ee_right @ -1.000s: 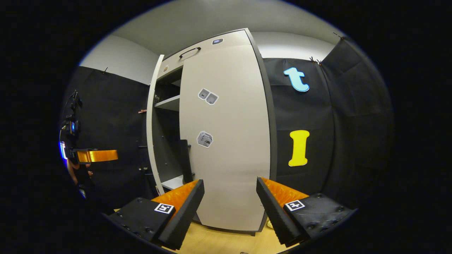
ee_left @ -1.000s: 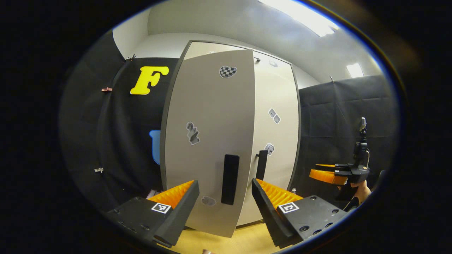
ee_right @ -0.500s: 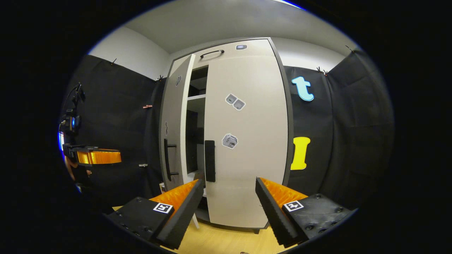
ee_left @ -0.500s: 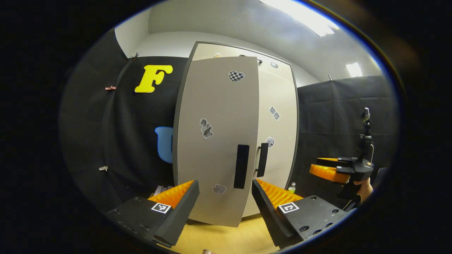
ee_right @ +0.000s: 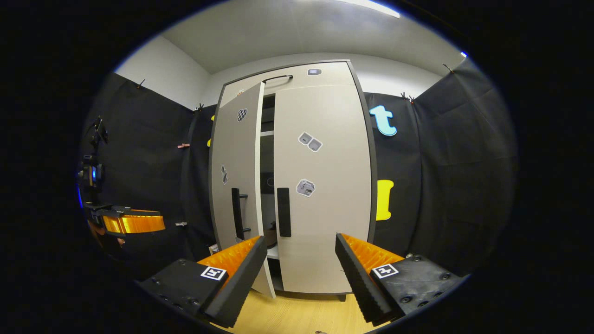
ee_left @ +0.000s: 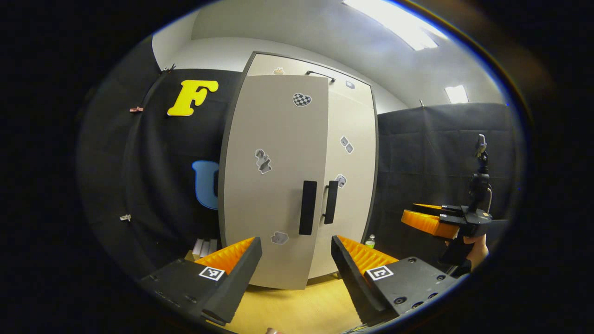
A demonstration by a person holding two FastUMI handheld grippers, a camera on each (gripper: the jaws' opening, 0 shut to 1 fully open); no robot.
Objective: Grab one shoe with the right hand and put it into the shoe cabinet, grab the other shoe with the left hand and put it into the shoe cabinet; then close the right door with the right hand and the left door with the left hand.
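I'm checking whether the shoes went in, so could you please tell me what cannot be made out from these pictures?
- Shoes: the right door and left door hide most of the cabinet; something dark on the low shelf in the gap, right gripper view, is too small to tell.
- Stickers on the left door, left gripper view: too small to read.
- Small bottle by the cabinet's foot, left gripper view: too small to identify.

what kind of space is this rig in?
Likely an indoor recording booth, not a home: black cloth walls hung with clips surround a tall grey two-door shoe cabinet on a yellow wood-look floor, under ceiling light panels.
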